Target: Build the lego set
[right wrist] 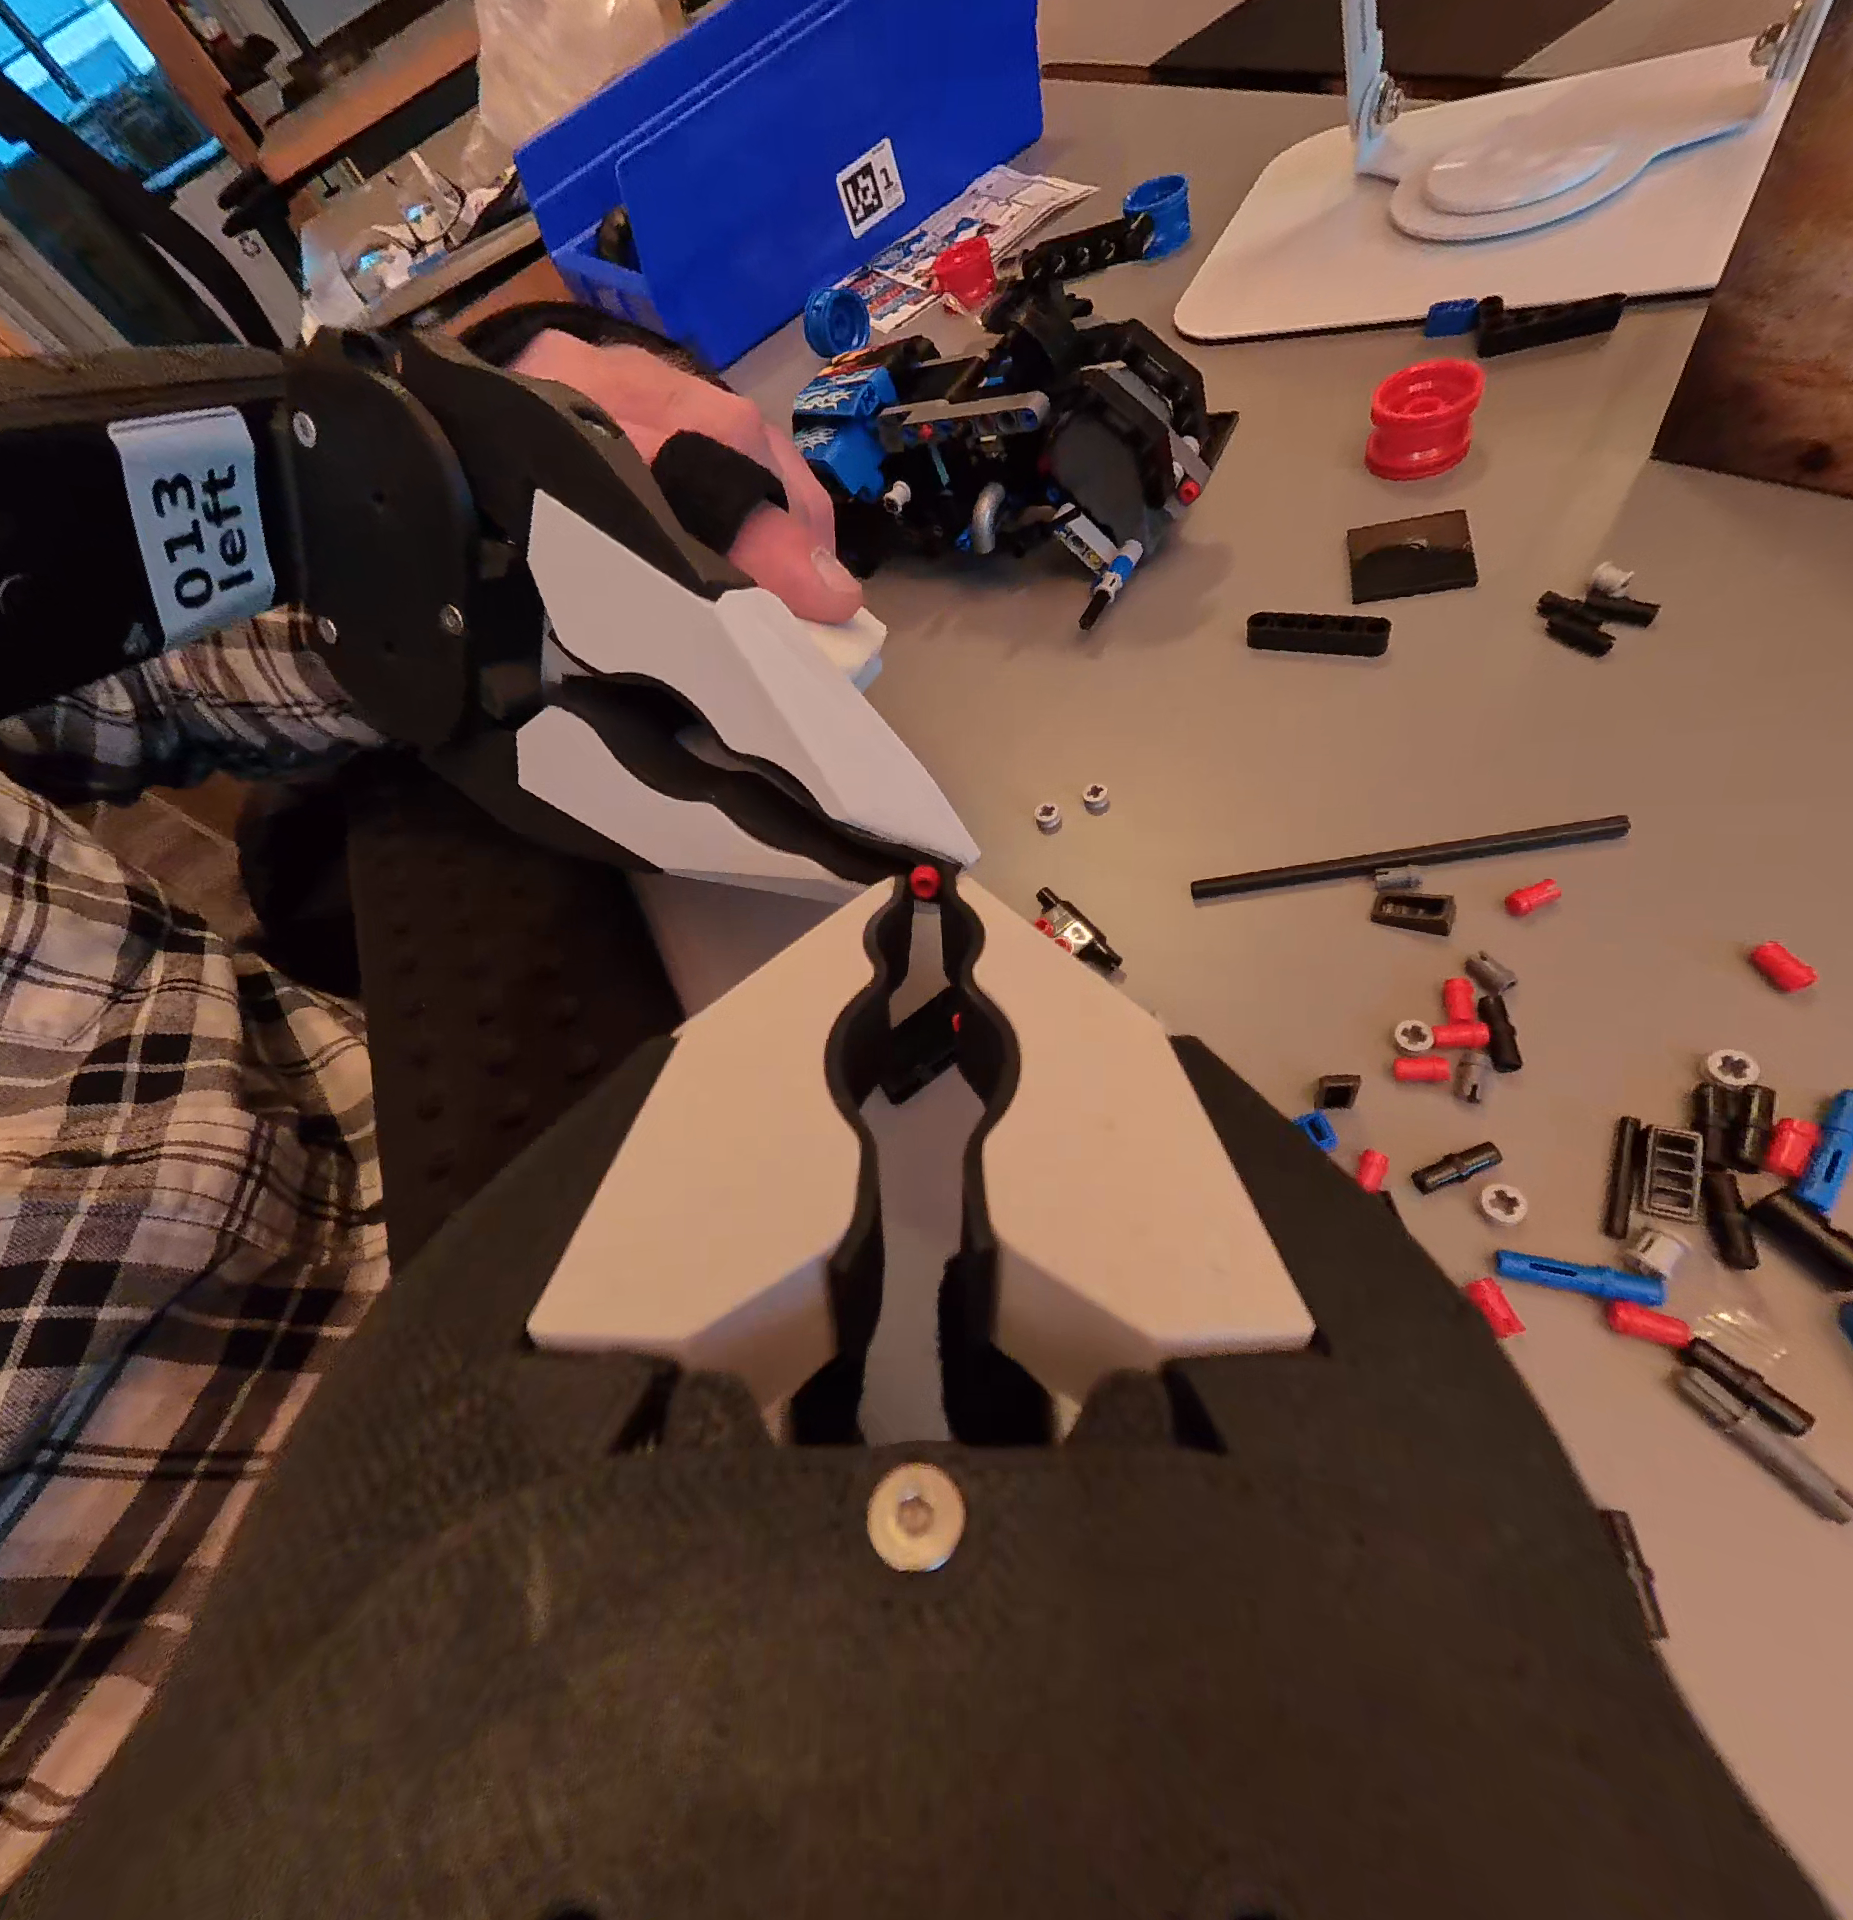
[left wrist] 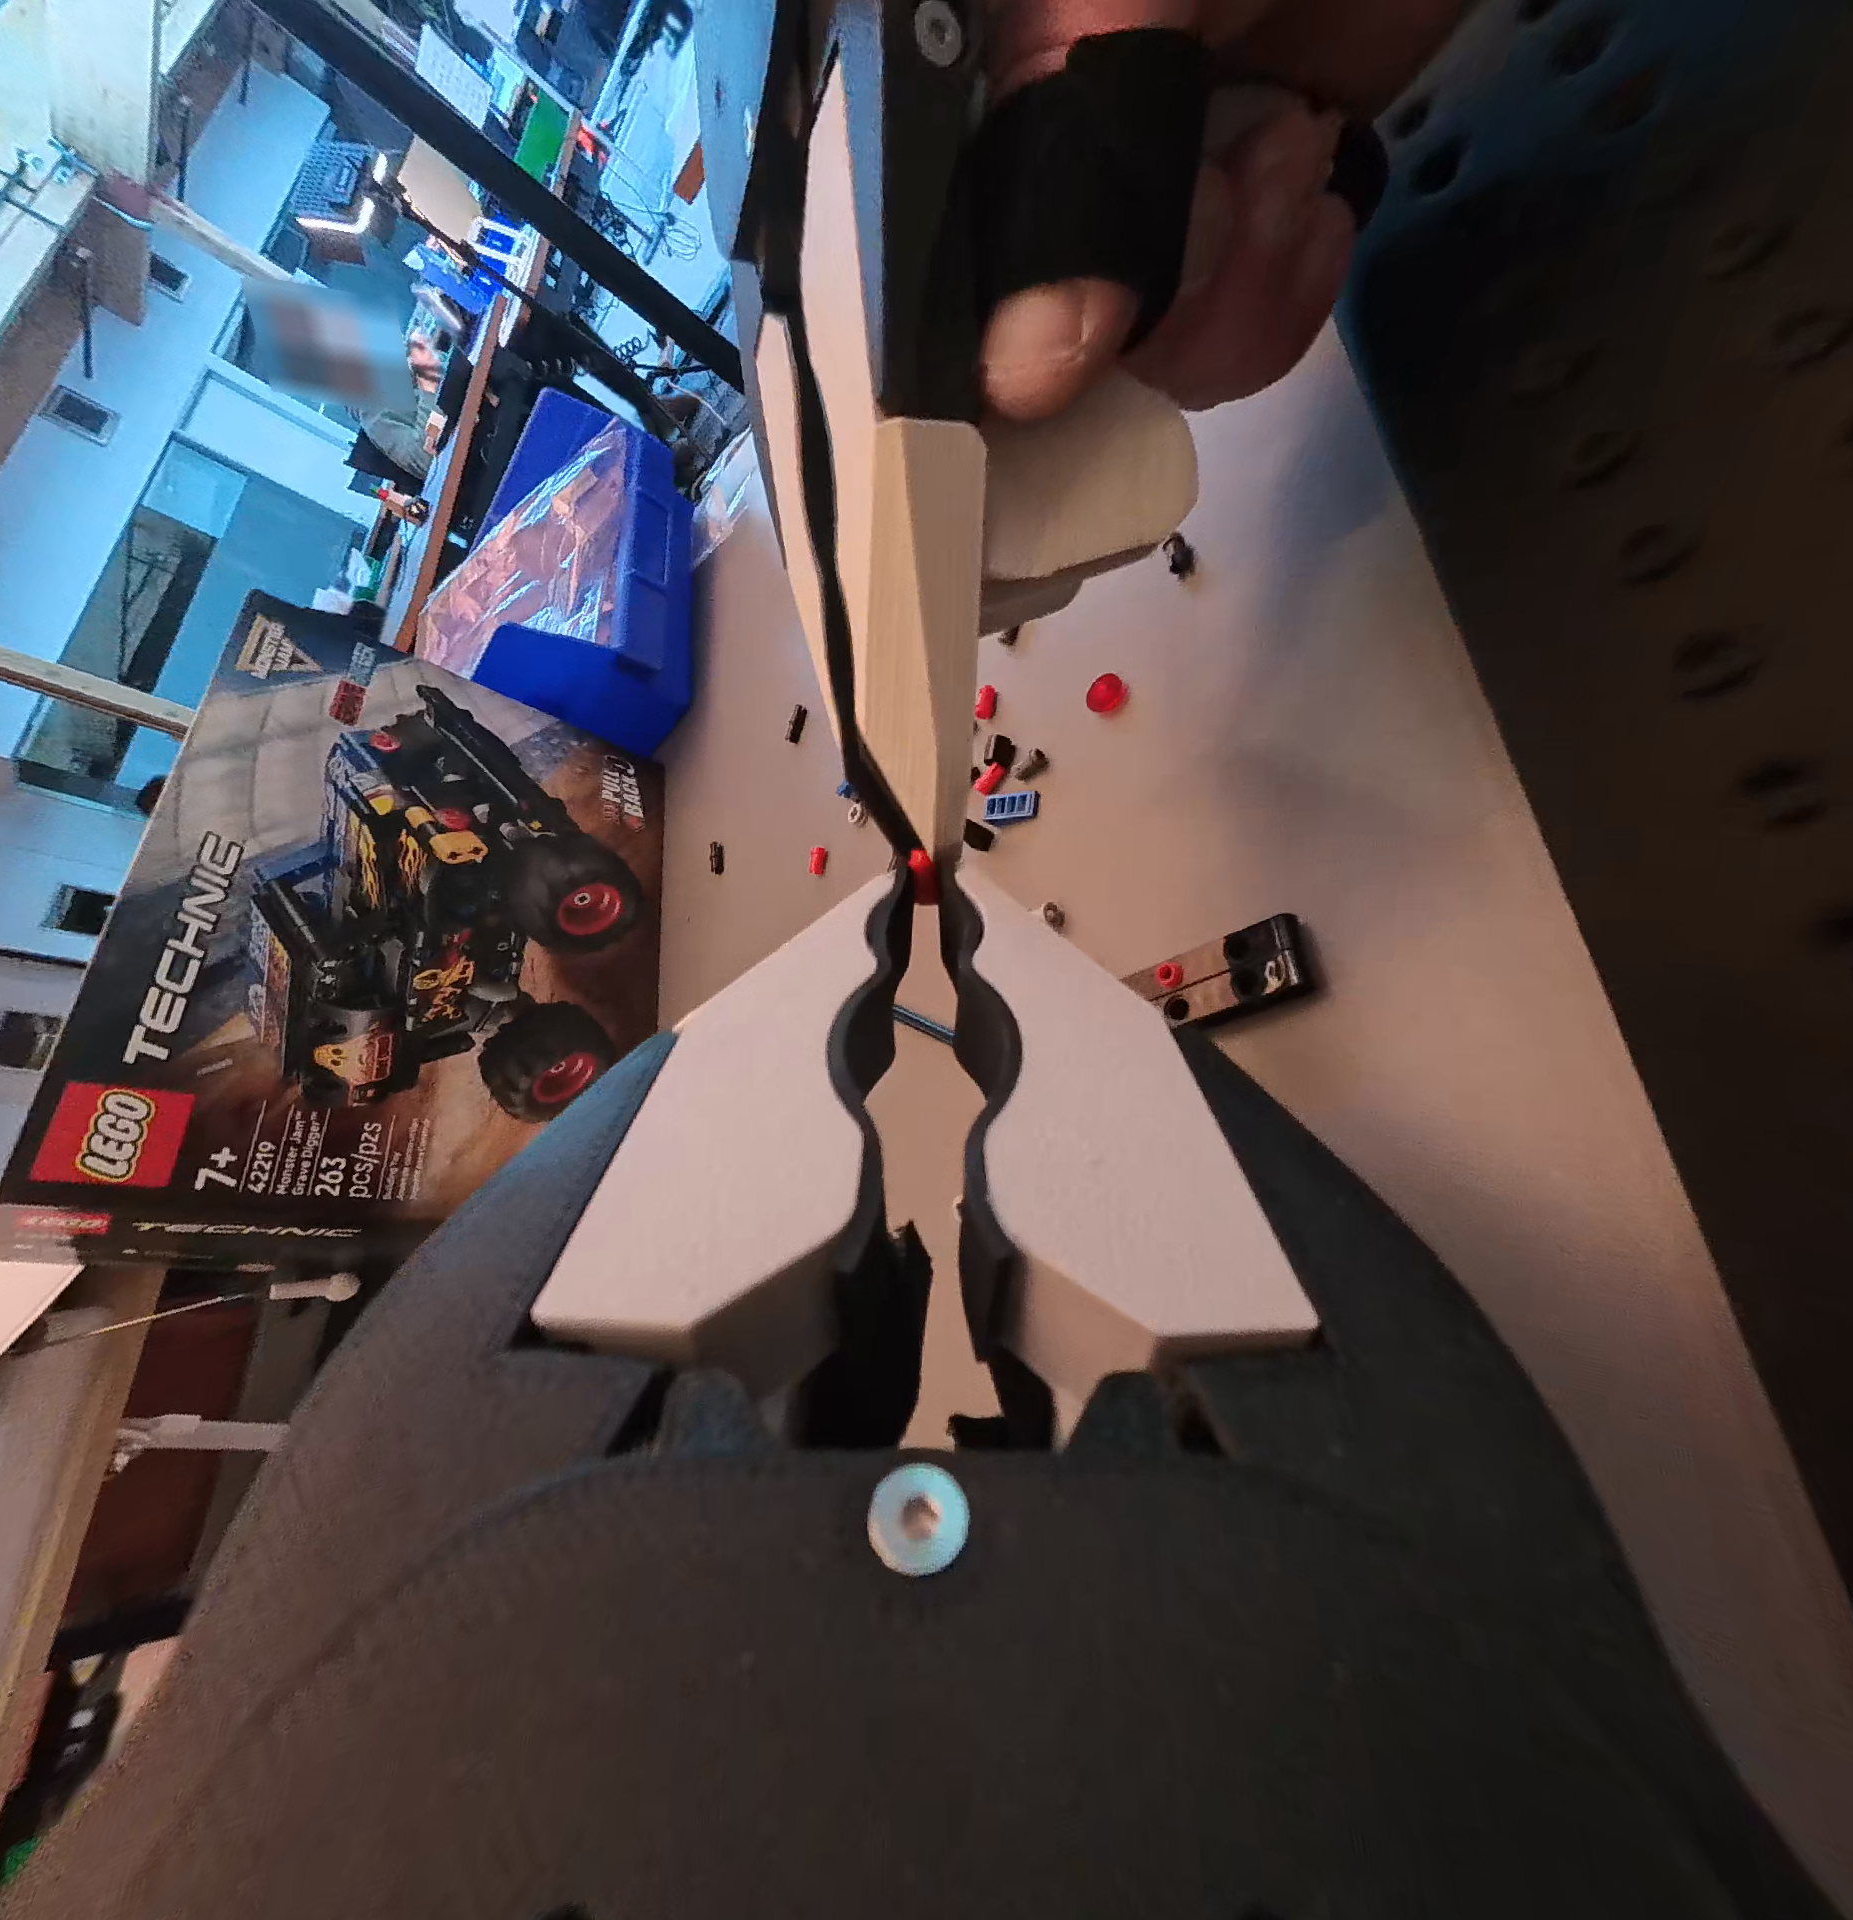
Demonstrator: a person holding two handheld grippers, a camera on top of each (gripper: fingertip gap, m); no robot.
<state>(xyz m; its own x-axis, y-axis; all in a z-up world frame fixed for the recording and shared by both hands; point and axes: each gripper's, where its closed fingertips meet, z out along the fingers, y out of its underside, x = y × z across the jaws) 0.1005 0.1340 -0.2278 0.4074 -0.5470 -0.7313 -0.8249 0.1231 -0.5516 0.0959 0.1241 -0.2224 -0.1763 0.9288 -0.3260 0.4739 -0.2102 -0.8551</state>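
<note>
A small red pin (right wrist: 923,882) sits where the two grippers' tips meet, just above the grey table near its front edge. My right gripper (right wrist: 924,885) is closed down on it, jaws nearly together. My left gripper (left wrist: 924,883) is closed on the same pin (left wrist: 922,875) from the other side. In the right wrist view the left gripper (right wrist: 943,857) reaches in from the left. In the left wrist view the right gripper (left wrist: 917,847) comes down from above. The partly built black and blue vehicle (right wrist: 1015,436) lies farther back.
Loose red, black, blue and grey parts (right wrist: 1680,1174) are scattered at the right, with a long black axle (right wrist: 1410,857) and a red wheel hub (right wrist: 1421,416). A black beam (left wrist: 1228,971) lies below the tips. A blue bin (right wrist: 776,156), the set's box (left wrist: 361,935) and a white stand base (right wrist: 1473,208) stand behind. Left and right tips are no more than a few centimetres apart.
</note>
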